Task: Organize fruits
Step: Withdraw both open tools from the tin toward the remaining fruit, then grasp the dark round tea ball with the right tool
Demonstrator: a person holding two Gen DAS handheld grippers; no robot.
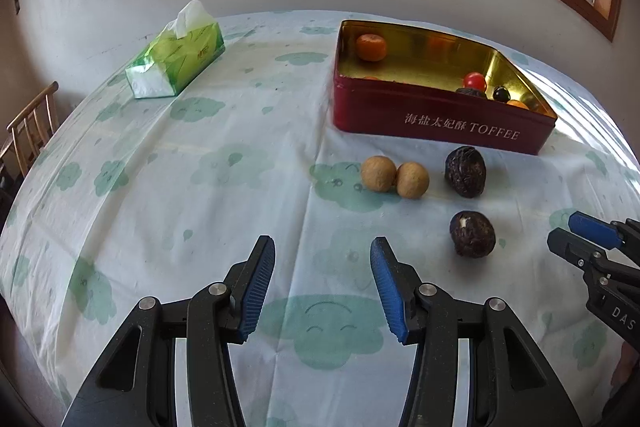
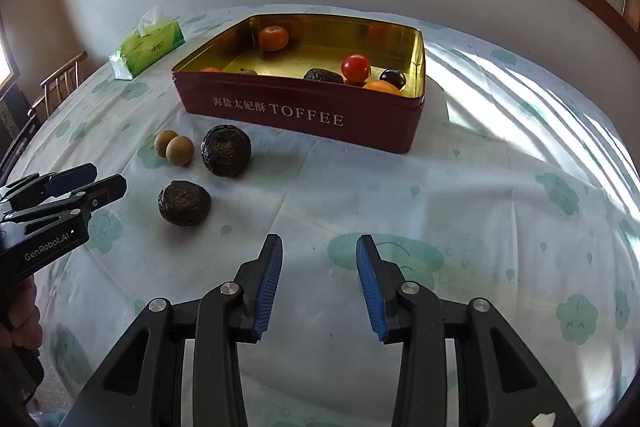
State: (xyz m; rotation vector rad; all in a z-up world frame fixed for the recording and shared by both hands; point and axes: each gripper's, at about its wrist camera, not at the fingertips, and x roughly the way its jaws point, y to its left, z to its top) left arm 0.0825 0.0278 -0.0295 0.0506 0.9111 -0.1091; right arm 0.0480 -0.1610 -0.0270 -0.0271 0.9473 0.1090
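A red toffee tin (image 1: pixel 436 125) (image 2: pixel 304 113) with a gold inside stands on the table. In it lie an orange (image 2: pixel 273 38), a red tomato (image 2: pixel 355 67), a dark wrinkled fruit (image 2: pixel 322 75) and a black round fruit (image 2: pixel 393 77). In front of the tin, two tan longans (image 1: pixel 394 179) (image 2: pixel 174 147) touch each other beside two dark wrinkled fruits (image 1: pixel 465 176) (image 1: pixel 472 234) (image 2: pixel 226 150) (image 2: pixel 184 203). My left gripper (image 1: pixel 322 253) (image 2: pixel 104 179) hovers open and empty just short of these fruits. My right gripper (image 2: pixel 319 247) (image 1: pixel 570 227) is also open and empty, to their right.
A green tissue box (image 1: pixel 176 61) (image 2: pixel 147 45) lies at the far left of the table. A wooden chair (image 1: pixel 32 125) stands beyond the table's left edge. The cloud-patterned tablecloth (image 2: pixel 500 211) has sunlit stripes on its right side. A wall and window frame rise behind.
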